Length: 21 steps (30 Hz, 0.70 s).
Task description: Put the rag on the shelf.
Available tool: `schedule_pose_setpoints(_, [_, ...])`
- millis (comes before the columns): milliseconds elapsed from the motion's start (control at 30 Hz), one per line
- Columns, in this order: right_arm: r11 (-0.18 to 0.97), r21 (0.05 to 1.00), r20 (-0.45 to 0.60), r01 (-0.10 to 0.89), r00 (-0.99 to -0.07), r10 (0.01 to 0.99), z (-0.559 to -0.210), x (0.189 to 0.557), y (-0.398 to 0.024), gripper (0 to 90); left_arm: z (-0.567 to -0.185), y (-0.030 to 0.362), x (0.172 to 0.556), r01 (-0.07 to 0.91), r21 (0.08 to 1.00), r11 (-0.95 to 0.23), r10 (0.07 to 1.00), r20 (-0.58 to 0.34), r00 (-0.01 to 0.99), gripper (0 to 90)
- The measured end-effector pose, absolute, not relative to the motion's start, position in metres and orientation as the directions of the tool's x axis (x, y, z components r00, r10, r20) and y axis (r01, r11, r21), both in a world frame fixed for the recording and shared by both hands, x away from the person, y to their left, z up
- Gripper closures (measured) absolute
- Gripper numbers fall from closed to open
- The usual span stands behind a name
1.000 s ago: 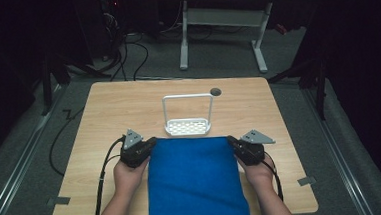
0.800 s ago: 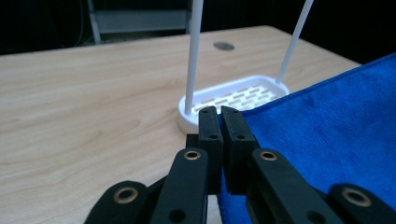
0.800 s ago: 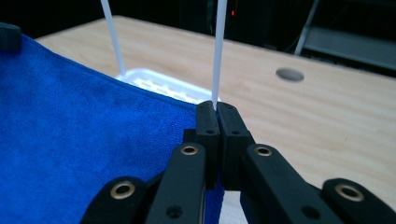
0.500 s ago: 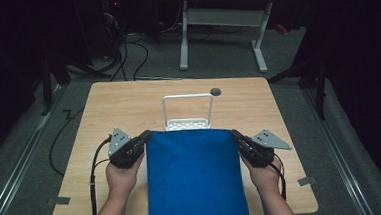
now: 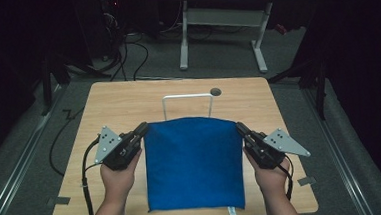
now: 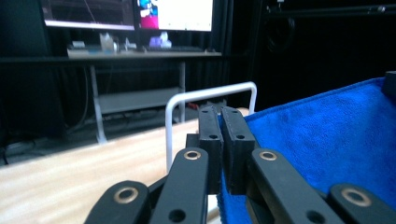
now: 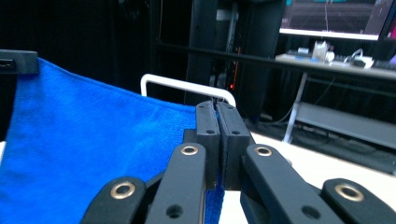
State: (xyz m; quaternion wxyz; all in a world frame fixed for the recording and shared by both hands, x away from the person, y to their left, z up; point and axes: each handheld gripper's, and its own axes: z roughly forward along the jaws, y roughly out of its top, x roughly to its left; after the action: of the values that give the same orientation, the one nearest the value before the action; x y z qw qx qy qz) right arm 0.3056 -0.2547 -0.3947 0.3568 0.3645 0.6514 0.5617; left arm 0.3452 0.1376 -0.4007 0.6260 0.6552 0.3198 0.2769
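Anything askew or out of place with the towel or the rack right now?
Nothing stands out. The blue towel hangs flat and even between the left gripper and the right gripper, each shut on a top corner. Its lower edge rests at the near edge of the table. The white rack stands upright behind it.

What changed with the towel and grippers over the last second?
Both grippers, left and right, lifted the towel's far edge up and spread apart, so it now hides the rack's base. Both stay shut on its corners; the rack hasn't moved.
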Motion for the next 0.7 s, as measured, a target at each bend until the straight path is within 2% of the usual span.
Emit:
schedule_pose_setpoints(133, [0.089,0.996,-0.066,0.025,-0.479,0.876,-0.378,0.305,-0.254,89.0,-0.389,0.138,0.348,0.041,0.999,-0.004,0.773,-0.023,0.634,88.0])
schedule_pose_setpoints(700, [0.077,0.997,-0.071,-0.006,-0.457,0.887,-0.341,0.331,-0.264,89.1,-0.343,0.135,0.374,-0.044,0.999,-0.023,0.792,0.045,0.609,88.2])
